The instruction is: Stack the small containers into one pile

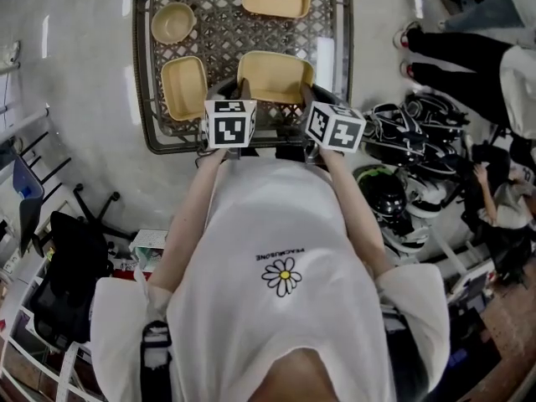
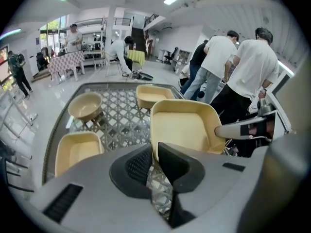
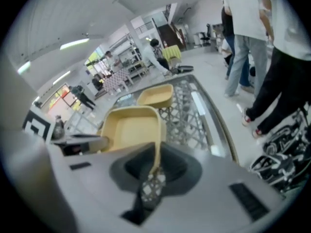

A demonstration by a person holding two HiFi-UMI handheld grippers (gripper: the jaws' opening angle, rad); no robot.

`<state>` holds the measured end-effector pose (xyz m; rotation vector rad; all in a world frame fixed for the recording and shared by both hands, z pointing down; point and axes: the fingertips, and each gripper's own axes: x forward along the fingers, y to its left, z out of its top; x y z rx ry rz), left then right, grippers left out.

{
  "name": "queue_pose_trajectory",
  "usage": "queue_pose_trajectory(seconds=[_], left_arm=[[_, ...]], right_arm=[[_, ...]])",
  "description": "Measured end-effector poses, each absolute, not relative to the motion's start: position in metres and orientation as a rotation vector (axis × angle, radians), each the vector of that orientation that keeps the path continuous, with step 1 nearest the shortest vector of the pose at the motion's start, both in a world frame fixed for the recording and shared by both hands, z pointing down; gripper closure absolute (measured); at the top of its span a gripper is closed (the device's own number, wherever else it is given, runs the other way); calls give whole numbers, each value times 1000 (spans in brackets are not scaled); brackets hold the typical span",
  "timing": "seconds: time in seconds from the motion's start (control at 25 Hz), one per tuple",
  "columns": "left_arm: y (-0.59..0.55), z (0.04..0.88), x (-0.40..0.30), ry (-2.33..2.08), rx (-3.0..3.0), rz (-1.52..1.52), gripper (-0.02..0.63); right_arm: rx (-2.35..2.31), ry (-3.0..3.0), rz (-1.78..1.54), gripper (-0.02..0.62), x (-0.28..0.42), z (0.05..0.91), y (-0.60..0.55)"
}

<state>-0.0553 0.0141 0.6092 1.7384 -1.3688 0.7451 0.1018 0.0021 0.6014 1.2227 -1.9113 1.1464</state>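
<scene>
1. Since the big tray [image 1: 276, 75] is wide, the left gripper [image 2: 154, 152] and right gripper [image 3: 156, 166] each have jaws clamped on its near rim, one per corner (likely for a level carry).
2. Tray's at the near edge of the lattice tabletop [image 1: 222, 36], beside the square tray [image 1: 184, 86]; nothing stacked yet.

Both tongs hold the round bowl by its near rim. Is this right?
Not quite. The left tongs and right tongs hold a rectangular tray by its near rim; the round bowl stands apart on the table. The head view shows it.
</scene>
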Motion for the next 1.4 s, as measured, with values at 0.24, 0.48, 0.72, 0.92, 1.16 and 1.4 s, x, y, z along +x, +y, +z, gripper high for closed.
queue_pose_trajectory(seconds=[0.24, 0.48, 0.72, 0.92, 1.16, 1.4], left_arm=[[-45, 518, -74, -1615, 1904, 604, 549], [-79, 423, -87, -1816, 2048, 437, 555], [-84, 375, -92, -1947, 2139, 383, 555], [-90, 375, -87, -1919, 2152, 384, 555], [-124, 404, -83, -1839, 2122, 556, 554], [-171, 450, -77, -1711, 2037, 699, 552]], right_arm=[[1379, -2158, 892, 545, 85, 508, -56], [1502, -2353, 668, 545, 74, 422, -88], [1533, -2467, 535, 543, 68, 381, -92], [1553, -2452, 536, 545, 72, 377, -100], [1396, -2371, 715, 543, 74, 414, -135], [1295, -2216, 872, 543, 76, 464, -181]])
